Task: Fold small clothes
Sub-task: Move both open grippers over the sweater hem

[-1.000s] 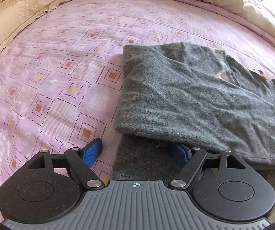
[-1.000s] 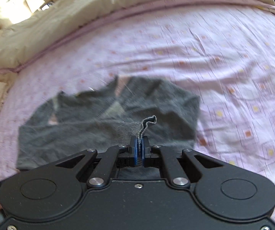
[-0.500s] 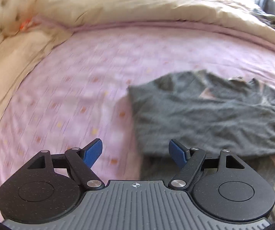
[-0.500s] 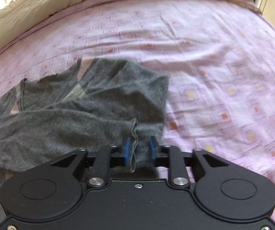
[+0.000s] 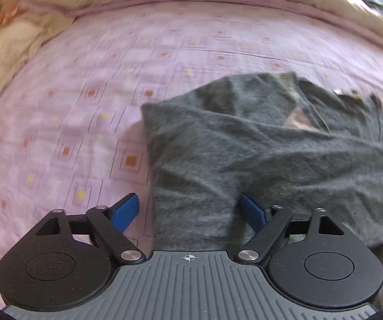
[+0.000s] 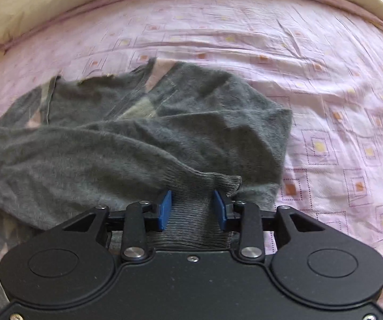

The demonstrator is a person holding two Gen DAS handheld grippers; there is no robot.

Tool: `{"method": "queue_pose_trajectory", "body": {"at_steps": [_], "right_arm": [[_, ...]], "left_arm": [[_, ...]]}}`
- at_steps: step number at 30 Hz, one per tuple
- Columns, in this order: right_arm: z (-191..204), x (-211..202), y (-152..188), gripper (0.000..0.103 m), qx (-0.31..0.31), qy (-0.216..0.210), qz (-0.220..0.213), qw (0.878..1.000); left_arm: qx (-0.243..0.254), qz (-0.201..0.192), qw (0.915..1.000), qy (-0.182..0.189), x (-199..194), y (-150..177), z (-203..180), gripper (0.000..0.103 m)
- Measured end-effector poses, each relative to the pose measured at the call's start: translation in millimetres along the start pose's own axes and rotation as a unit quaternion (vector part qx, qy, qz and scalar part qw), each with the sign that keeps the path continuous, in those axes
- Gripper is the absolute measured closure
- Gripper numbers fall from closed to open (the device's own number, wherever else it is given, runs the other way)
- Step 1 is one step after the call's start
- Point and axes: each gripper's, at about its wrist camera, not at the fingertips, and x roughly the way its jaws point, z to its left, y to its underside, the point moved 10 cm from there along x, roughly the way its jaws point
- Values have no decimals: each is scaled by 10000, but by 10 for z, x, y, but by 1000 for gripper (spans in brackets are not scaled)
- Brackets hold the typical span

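Left wrist view. A cream duvet [image 5: 10, 53] banks up along the left and far edges of the bed. The pink sheet [image 5: 71, 133] lies bare from that bank across to the sweater, giving wide open room on the left. The left gripper [image 5: 190, 210] has its blue pads [image 5: 126, 210] spread wide apart and holds nothing. The left pad sits over bare sheet. The right pad sits at the edge of a fold, partly hidden by cloth. The grey sweater [image 5: 258, 160] lies on the sheet from centre to the right edge of the view. Its left edge runs straight down between the two pads. A small patch of sheet shows through the neck opening. The far edge of the sweater is uneven and blurred.

Right wrist view. The sweater [image 6: 111, 138] fills the left and centre and is rumpled, with one sleeve laid across the body. Its ribbed cuff [image 6: 191, 213] lies between the pads of the right gripper [image 6: 192, 208]. These pads stand apart with a clear gap; whether either touches the cuff I cannot tell. The cuff's free end curls just right of the right pad. The sweater's right edge drops almost straight. Beyond it the sheet [image 6: 338, 133] is bare out to the right edge, lightly creased. The duvet [image 6: 31, 8] borders the far side.
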Motion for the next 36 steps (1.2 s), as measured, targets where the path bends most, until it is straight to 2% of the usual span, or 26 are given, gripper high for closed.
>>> {"method": "queue_pose_trajectory", "body": {"at_steps": [2,6,9,11,12,17,23,29,36], "right_arm": [[-16,-9,-4,59,27,-24,21,10000],[30,-2,-9,56,-112,40,47,9999],[56,-24,-12,45,-80,-55,20,10000],[89,-74,-9,29,-91,-121,-39,9999],[98,-113,-7,25,-94,-126,-90,9998],[65,-334,86,18,71,-146,-234,9996],[-36,-538,380,16,97,-214,-91,9997],[-90,-739,817,16,-60,-441,179,9988],[-74,-948,1414,16,-319,-959,692,9925]], "left_arm": [[-251,127,9996,44,30,22,80,3],[-304,258,9992,44,50,13,115,0],[-257,304,9992,37,45,4,113,0],[-199,366,9991,-14,11,15,115,0],[-171,393,9991,-56,-6,17,113,0],[-36,617,9977,-282,-176,161,167,0],[-2,861,9958,-323,-400,462,247,0],[29,852,9964,-10,-649,830,192,0],[228,905,9949,372,-968,1478,132,0]]}}
